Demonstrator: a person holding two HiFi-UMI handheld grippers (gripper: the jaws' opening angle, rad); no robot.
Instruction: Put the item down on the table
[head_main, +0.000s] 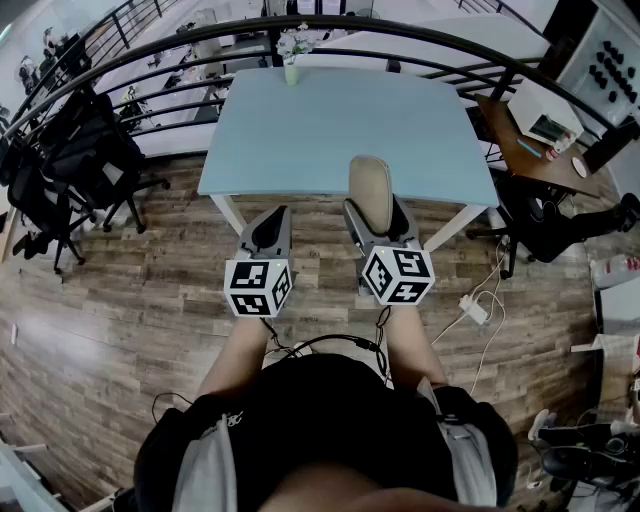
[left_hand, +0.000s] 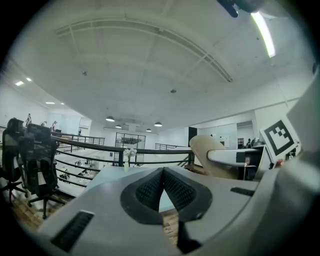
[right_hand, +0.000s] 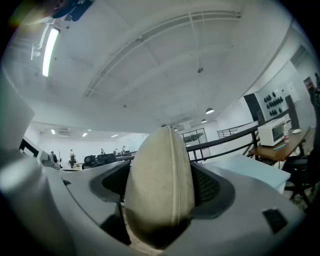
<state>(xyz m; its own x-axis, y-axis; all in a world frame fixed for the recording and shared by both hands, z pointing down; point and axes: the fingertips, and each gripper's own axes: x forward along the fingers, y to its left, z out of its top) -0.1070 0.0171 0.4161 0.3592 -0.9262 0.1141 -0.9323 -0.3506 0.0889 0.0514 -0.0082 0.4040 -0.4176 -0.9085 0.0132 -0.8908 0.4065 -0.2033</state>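
Observation:
A beige oval zippered case (head_main: 371, 192) stands upright between the jaws of my right gripper (head_main: 378, 222), which is shut on it; its far end reaches over the near edge of the light blue table (head_main: 330, 130). In the right gripper view the beige case (right_hand: 160, 187) fills the middle, clamped on both sides by the dark pads. My left gripper (head_main: 268, 232) hangs beside it, just short of the table's near edge, shut with nothing in it; its ribbed pads (left_hand: 150, 189) meet in the left gripper view.
A small vase of white flowers (head_main: 292, 52) stands at the table's far edge, in front of a black railing (head_main: 180, 40). Black office chairs (head_main: 70, 160) are at the left. A brown desk (head_main: 530, 140) with a seated person is at the right. A power strip (head_main: 472, 308) lies on the wood floor.

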